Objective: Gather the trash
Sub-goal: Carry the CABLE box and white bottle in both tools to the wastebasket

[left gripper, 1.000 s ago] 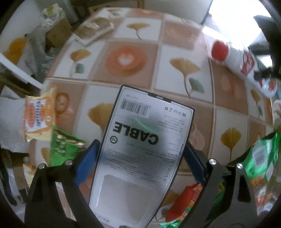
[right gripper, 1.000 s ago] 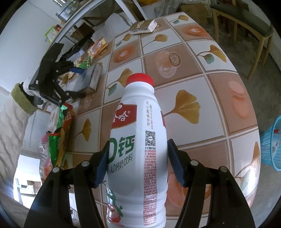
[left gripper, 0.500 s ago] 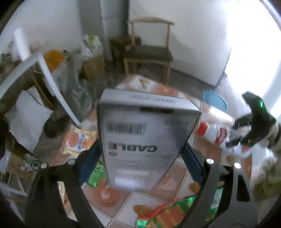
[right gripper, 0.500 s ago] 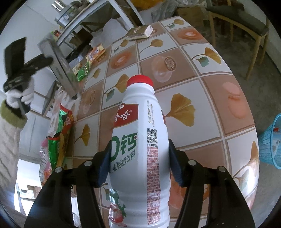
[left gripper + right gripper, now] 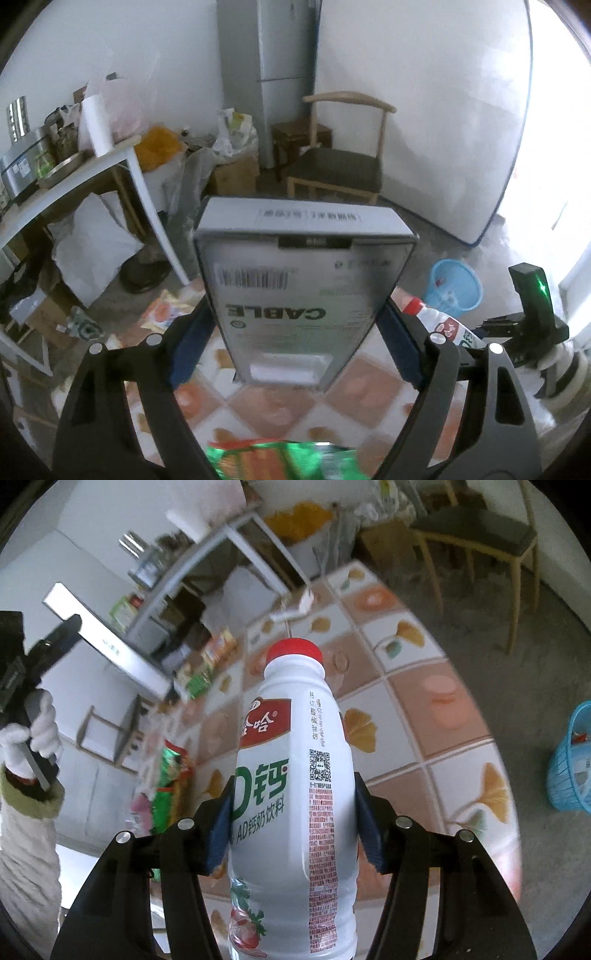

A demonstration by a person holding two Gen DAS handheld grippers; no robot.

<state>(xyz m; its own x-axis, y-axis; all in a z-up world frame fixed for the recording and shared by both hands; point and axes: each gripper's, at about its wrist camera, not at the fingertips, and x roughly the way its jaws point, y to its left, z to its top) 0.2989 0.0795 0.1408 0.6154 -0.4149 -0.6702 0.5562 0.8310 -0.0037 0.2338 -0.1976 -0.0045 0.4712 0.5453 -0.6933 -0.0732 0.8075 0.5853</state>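
Observation:
A grey box marked CABLE (image 5: 303, 280) stands on end between the blue pads of my left gripper (image 5: 295, 332), whose jaws are closing on its sides; it hangs well above the tiled table (image 5: 362, 391). My right gripper (image 5: 295, 823) is shut on a white drink bottle with a red cap (image 5: 291, 775), held upright above the table (image 5: 417, 716). The right wrist view shows the box (image 5: 107, 646) raised at the far left in a gloved hand (image 5: 37, 734). A blue mesh basket (image 5: 456, 291) stands on the floor beyond the table; the same basket (image 5: 570, 768) sits at the right edge.
A green snack bag (image 5: 280, 461) lies on the table below the box, and more wrappers (image 5: 171, 786) lie along the table's left side. A wooden chair (image 5: 340, 166), a fridge (image 5: 273, 74) and a cluttered white shelf (image 5: 74, 177) stand behind.
My left gripper has lifted the cable box off the table and tipped up, so the room now shows behind it. My right gripper has risen a little with the bottle.

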